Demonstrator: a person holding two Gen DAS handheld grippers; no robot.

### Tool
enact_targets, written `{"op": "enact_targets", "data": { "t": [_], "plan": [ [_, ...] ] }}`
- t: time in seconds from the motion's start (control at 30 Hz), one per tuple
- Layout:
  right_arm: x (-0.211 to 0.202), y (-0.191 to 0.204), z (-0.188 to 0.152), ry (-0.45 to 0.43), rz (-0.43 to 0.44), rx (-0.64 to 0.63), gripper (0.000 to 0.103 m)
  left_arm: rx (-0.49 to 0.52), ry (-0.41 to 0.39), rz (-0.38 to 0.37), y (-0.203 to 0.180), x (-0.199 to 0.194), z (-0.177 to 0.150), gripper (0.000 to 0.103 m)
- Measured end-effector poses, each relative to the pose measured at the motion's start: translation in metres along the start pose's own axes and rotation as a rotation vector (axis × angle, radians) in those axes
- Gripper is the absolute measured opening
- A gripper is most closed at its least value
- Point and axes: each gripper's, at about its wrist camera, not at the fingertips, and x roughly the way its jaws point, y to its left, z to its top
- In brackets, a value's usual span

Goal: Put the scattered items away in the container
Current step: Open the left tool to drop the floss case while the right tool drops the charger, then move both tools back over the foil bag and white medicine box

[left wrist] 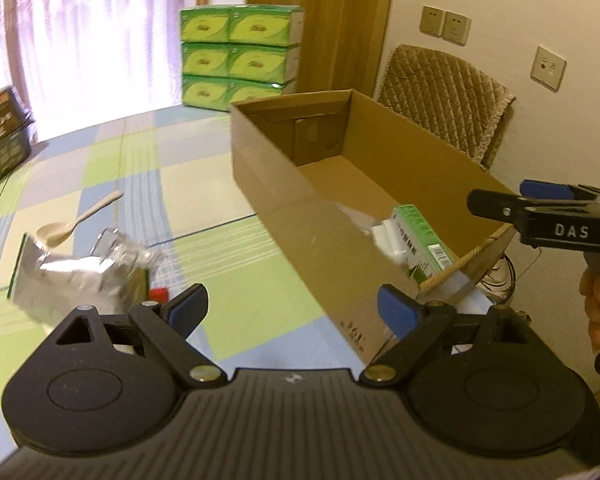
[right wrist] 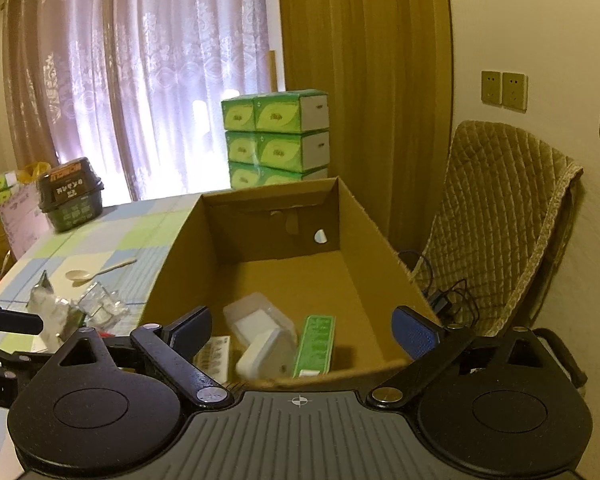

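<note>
Cardboard box [right wrist: 364,236], inside green carton [right wrist: 315,344], white adapter [right wrist: 262,354]

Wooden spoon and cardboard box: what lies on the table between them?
Nothing. In the left wrist view, the stretch from the wooden spoon to the cardboard box is bare checked tablecloth; the right wrist view agrees.

Matt cardboard box [right wrist: 180,264]; crinkled glossy foil pouch [left wrist: 80,276]; quilted cloth chair cover [right wrist: 496,216].

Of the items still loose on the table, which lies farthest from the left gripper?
The pale spoon. It lies beyond the crumpled foil bag and glass jar, which sit just ahead of the left gripper.
</note>
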Motion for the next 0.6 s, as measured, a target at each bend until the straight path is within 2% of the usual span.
{"op": "enact_targets", "data": {
  "t": [0.37, 0.6],
  "plan": [
    [-0.026, 0.045, -0.008, -0.009, 0.066, -0.040, 0.101, -0.107, -0.005, 0.090, 0.045, -0.047, -0.039, 0.093],
    [-0.035, 0.089, -0.005, -0.018, 0.153, -0.110, 0.101, -0.190, -0.008, 0.179, 0.087, -0.080, -0.065, 0.094]
  ]
}}
